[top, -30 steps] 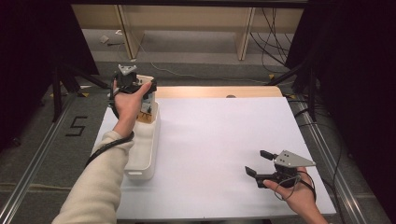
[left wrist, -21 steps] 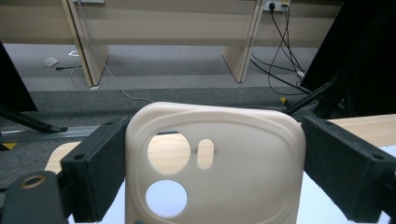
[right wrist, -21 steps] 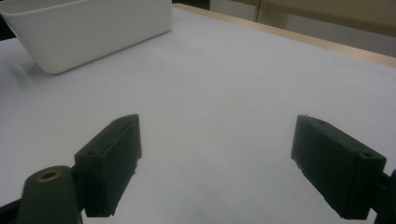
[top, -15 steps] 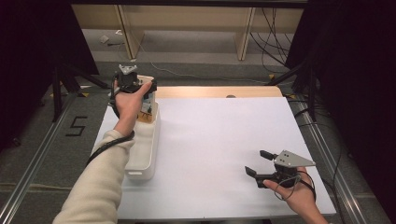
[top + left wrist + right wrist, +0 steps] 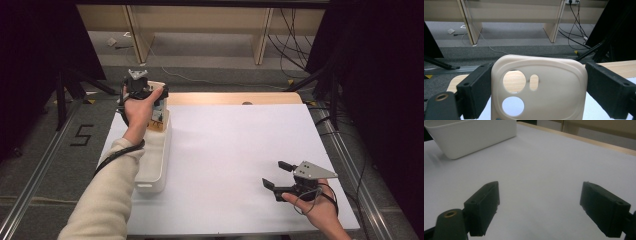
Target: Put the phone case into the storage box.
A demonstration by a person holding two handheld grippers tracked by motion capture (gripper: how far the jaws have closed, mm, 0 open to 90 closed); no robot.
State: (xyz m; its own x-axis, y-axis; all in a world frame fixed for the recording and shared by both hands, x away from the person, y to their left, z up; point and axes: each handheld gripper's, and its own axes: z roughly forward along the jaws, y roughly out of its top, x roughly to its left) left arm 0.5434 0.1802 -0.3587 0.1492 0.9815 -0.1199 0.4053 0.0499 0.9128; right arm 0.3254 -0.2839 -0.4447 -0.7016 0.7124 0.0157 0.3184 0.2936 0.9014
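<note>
A beige phone case point(image 5: 554, 90) with round camera cutouts stands upright between the jaws of my left gripper point(image 5: 541, 87), which is shut on its two side edges. From above, that left gripper point(image 5: 145, 92) holds the phone case point(image 5: 160, 107) just over the far end of a white bin point(image 5: 152, 172) at the table's left side. My right gripper point(image 5: 276, 174) rests low near the front right of the table, open, with nothing between its jaws. Along the right gripper point(image 5: 546, 205) I see bare white tabletop.
The white bin point(image 5: 471, 135) is long and runs front to back along the left edge. A white sheet point(image 5: 235, 150) covers the table, with a wooden strip point(image 5: 225, 98) along its far edge. Metal rails, black stands and cables surround the table on the floor.
</note>
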